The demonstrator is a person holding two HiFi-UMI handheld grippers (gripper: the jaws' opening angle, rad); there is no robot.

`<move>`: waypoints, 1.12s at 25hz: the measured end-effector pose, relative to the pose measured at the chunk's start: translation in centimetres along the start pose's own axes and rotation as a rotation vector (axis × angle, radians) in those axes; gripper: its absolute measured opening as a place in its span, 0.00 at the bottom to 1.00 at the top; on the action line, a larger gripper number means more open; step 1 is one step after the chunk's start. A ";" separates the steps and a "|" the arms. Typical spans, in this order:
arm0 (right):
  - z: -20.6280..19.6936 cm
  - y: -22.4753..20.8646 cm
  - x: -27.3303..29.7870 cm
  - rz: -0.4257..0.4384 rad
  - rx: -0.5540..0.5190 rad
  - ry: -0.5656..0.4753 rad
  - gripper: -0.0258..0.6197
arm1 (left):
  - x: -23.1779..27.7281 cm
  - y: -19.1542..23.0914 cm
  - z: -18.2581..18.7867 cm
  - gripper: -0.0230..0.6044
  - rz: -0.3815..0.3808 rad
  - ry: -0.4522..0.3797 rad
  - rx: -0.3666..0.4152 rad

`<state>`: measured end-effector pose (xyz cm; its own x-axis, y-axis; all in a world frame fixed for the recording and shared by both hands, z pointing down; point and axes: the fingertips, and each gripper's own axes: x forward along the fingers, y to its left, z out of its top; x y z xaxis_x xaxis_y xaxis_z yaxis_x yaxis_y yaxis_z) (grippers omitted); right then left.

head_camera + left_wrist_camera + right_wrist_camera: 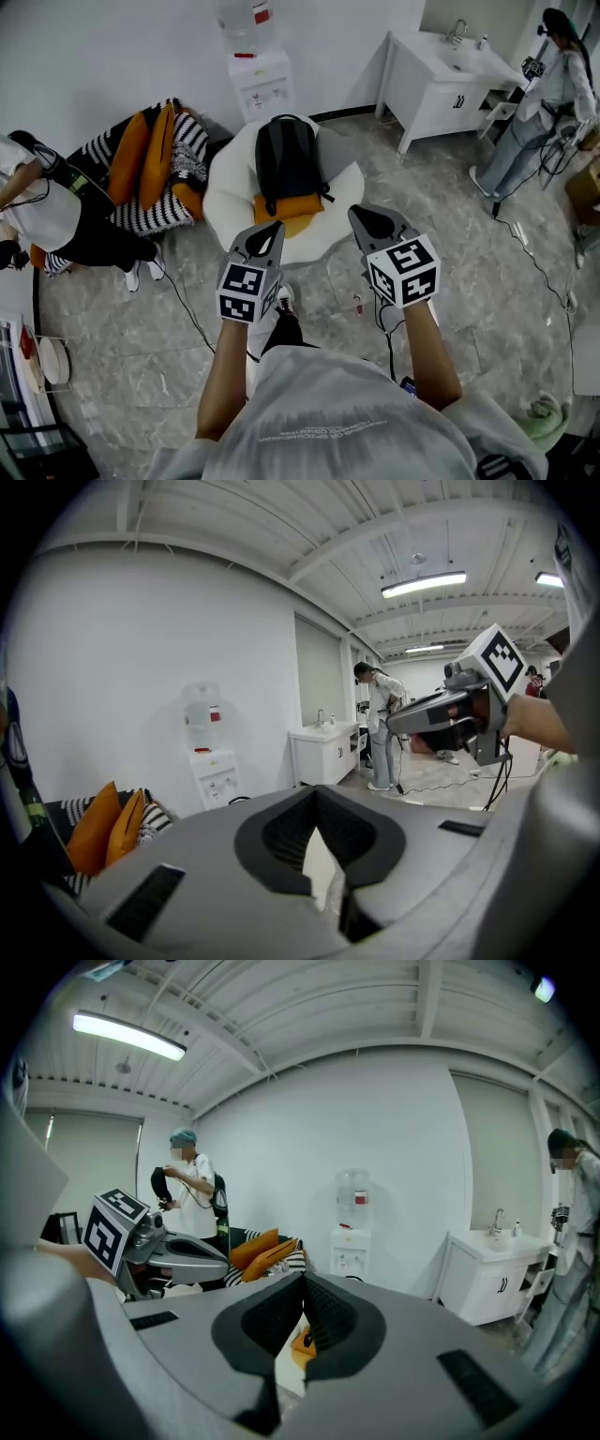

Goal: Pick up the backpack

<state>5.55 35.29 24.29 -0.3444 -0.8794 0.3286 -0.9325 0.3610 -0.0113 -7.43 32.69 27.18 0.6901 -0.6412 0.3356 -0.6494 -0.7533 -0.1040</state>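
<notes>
The job has hardly started, because the backpack has not been picked up or even touched. It lies on a big, soft, white round seat on the floor, near the wall and just in front of the water cooler. The left gripper and the right gripper are held out side by side in the air on the near side of the seat, both pointing toward the bag, with a gap between them and it. Both claws are shut tight, with their jaws pressed together at the tips. There is nothing in them, and each gripper's own view shows only empty black pads. I think what is left is nearly everything: get closer, open a claw, close it on the bag, and lift. The backpack is dark grey and black and looks soft, not stiff. It lies flat with its top end toward the wall, where there is a small loop handle that looks like a good place to grab. Its bottom end rests on an orange cushion. A little bit of that orange shows through the crack in the right gripper's jaws, in that gripper's own view.
</notes>
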 end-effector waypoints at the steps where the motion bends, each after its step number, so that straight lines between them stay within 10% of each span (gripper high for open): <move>1: 0.3 -0.2 0.9 0.000 -0.002 0.003 0.04 | 0.6 0.8 0.0 0.05 -0.003 0.000 -0.002; 28: 5.5 -5.2 20.7 -0.071 0.069 0.096 0.04 | 13.9 17.9 0.5 0.04 -0.127 0.065 -0.043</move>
<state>2.63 13.50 25.93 -0.2684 -0.8669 0.4200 -0.9606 0.2736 -0.0491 -9.33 10.21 29.54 0.7465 -0.5293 0.4033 -0.5720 -0.8200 -0.0173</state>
